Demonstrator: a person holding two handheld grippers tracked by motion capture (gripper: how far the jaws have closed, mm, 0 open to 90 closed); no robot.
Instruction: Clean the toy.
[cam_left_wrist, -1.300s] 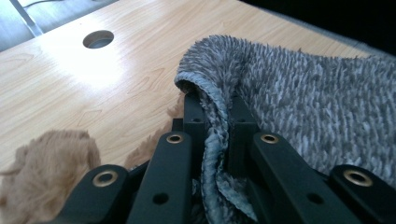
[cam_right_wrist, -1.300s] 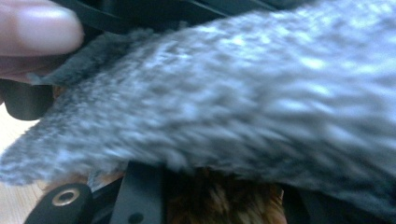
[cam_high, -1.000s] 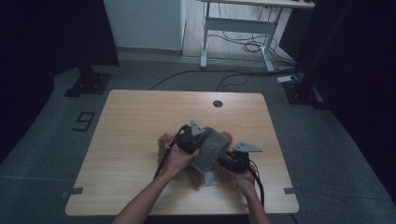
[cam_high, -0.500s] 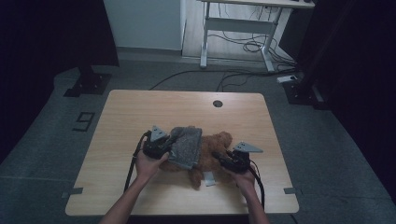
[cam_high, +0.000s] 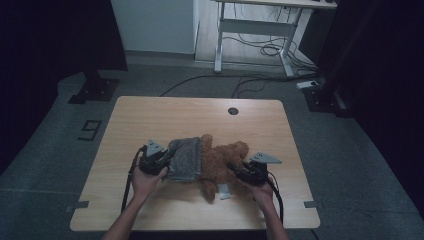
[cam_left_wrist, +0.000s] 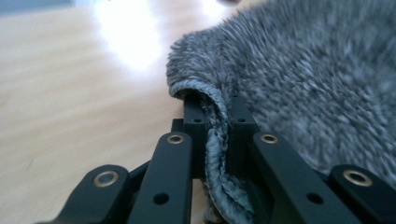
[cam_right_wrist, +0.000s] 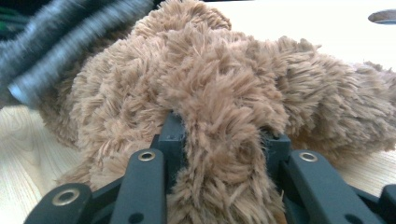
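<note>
Brown teddy bear (cam_high: 225, 160) lying flat on the wooden table (cam_high: 150, 115), long axis running across it from one gripper to the other, grey knit cloth (cam_high: 186, 158) draped over the left end. Left gripper (cam_left_wrist: 215, 116) pinched tight on the cloth's rolled hem, cloth spreading beyond the fingertips. Right gripper (cam_right_wrist: 224, 135) clamped on a thick tuft of fur, bear's body just past the fingertips.

The table (cam_high: 150, 120) was pale wood with a smooth, faintly glossy top. The grey cloth (cam_left_wrist: 303, 70) looked a fuzzy knit with a corded hem. The brown toy (cam_right_wrist: 224, 84) was shaggy plush. Gripper jaws were matt black plastic.
</note>
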